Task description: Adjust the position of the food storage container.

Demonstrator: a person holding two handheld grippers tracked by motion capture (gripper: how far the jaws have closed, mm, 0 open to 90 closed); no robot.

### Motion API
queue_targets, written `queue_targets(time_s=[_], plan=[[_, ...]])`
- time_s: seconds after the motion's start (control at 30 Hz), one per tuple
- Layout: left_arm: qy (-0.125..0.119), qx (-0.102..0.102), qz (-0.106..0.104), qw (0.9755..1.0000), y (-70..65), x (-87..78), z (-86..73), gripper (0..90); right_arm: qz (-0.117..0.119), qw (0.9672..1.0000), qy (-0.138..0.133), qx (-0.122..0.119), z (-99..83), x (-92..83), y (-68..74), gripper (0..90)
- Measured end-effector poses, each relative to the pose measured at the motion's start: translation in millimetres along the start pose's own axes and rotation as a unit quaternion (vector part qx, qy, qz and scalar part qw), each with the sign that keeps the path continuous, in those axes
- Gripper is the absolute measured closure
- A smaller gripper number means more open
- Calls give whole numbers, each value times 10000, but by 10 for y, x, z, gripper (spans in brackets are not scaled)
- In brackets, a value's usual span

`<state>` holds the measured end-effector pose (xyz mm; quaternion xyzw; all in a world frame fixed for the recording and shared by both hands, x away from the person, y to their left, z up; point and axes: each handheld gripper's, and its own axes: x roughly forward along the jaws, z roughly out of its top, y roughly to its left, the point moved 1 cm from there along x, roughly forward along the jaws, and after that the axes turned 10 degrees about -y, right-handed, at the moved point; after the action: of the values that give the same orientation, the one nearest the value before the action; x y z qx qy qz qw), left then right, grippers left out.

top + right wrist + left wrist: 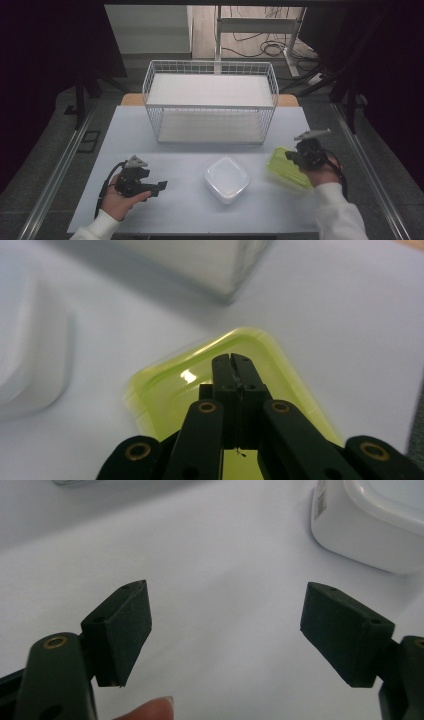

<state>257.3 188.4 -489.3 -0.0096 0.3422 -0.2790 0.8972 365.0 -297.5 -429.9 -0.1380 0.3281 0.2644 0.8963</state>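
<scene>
The yellow-green lid (287, 166) lies flat at the right edge of the white table (190, 210), right of centre in the high view, and we see the right gripper (295, 156) poised over it. In the right gripper view that gripper's jaws are pressed together with nothing between them, their tips above the lid's (235, 365) middle — whether they touch it we cannot tell. The right hand (324, 172) comes in from the lower right, its white sleeve (336, 212) angled up toward the lid.

At lower left, the left hand (117, 197) rests low on the table, holding the left gripper (159, 188) pointed rightward toward the white lidded container (226, 179) at lower centre. We see its jaws spread wide and released — the container's corner (370, 525) sits in the upper right beyond them.

A white wire basket (210, 100) stands at upper centre.
</scene>
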Motion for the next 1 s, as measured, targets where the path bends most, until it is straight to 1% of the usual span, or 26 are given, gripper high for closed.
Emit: queue_targets(time_s=[0.07,0.1,0.2,0.23,0.33,0.4,0.47,0.53,0.6,0.67,0.73,0.9,1.0], plan=[[18,26,-36,10000,-3,15,3,200,-29,9998,23,174,70,130,-144,893],[31,33,-35,10000,-1,23,3,200,-36,9997,92,222,101,221,-212,893],[64,38,-53,10000,9,47,-4,200,-145,9991,380,73,133,428,-323,893],[71,42,-53,10000,14,53,-5,200,-163,9988,453,61,134,493,-360,893],[120,93,-56,9999,26,66,-6,200,-140,9986,494,142,110,667,-460,893],[138,101,-39,9998,31,77,-7,200,-185,9983,550,-23,106,724,-477,893],[152,96,-49,9998,41,89,-11,200,-148,9980,612,-36,96,753,-495,893],[167,82,-47,9998,43,100,-13,201,-107,9973,720,-103,77,774,-498,893],[179,91,-48,9998,44,108,-13,201,-38,9965,795,-240,66,785,-467,894],[202,122,-50,9997,40,115,-11,201,1,9964,776,-347,75,780,-418,893],[200,122,-54,9997,31,121,-9,201,62,9963,754,-404,82,778,-367,893],[226,142,-73,9996,21,133,-6,200,164,9946,831,-606,69,778,-261,894],[227,152,-78,9996,17,142,-4,200,228,9942,825,-658,65,770,-208,893]])
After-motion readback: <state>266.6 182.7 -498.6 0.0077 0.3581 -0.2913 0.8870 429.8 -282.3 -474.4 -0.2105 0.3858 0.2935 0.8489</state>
